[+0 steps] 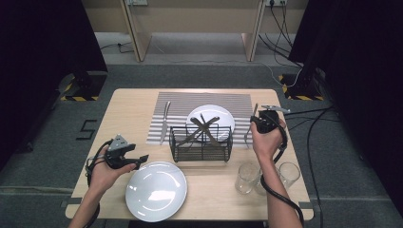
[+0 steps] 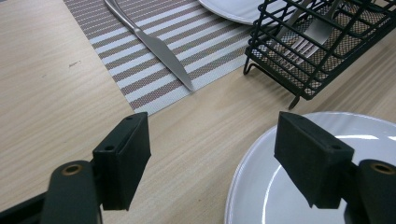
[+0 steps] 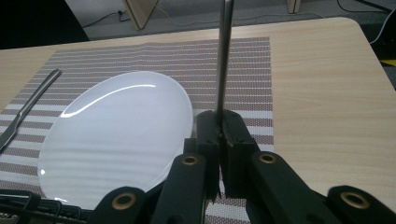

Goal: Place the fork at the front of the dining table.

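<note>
My right gripper (image 1: 255, 122) (image 3: 219, 128) hovers over the right edge of the striped placemat (image 1: 180, 107), shut on a slim metal piece of cutlery (image 1: 250, 124) whose handle (image 3: 223, 56) rises straight out of the jaws. A white plate (image 1: 223, 118) (image 3: 116, 135) lies on the mat just left of it. A knife (image 1: 164, 121) (image 2: 154, 46) (image 3: 28, 109) lies on the mat's left side. My left gripper (image 1: 138, 159) (image 2: 215, 158) stands open and holds nothing, just above the table beside the rim of a second white plate (image 1: 156, 190) (image 2: 289, 186).
A black wire basket (image 1: 201, 149) (image 2: 303, 70) with several pieces of cutlery in it stands mid-table in front of the mat. Two clear glasses (image 1: 247, 176) (image 1: 289, 175) stand at the front right, close to my right forearm. Bare wood lies at the table's left.
</note>
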The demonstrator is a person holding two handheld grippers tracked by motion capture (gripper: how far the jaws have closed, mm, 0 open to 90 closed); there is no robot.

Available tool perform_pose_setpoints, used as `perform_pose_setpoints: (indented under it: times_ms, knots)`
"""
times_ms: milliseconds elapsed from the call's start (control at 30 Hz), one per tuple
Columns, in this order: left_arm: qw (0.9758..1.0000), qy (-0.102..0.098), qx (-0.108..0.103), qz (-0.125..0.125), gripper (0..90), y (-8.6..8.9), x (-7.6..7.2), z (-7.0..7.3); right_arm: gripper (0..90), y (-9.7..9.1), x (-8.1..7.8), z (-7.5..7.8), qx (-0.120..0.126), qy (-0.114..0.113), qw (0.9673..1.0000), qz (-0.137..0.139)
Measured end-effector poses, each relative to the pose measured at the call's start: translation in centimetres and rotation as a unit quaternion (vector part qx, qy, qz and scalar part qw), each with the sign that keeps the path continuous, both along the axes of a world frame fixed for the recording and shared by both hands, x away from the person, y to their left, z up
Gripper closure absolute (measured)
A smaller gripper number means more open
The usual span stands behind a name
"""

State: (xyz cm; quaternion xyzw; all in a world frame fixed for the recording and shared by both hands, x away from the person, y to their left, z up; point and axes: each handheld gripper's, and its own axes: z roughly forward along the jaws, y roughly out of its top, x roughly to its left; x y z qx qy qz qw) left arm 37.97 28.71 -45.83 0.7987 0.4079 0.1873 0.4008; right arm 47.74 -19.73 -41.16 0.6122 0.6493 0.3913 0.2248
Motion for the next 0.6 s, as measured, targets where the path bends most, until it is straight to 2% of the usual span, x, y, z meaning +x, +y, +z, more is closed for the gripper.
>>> perform_pose_setpoints:
  times_ms: [600]
  knots:
    - [1.0, 0.002, 0.001, -0.003, 26.6, -0.12, 0.0, 0.01, 87.3, 0.17, 0.87, -0.1, -0.002, 0.006, 1.0, -0.001]
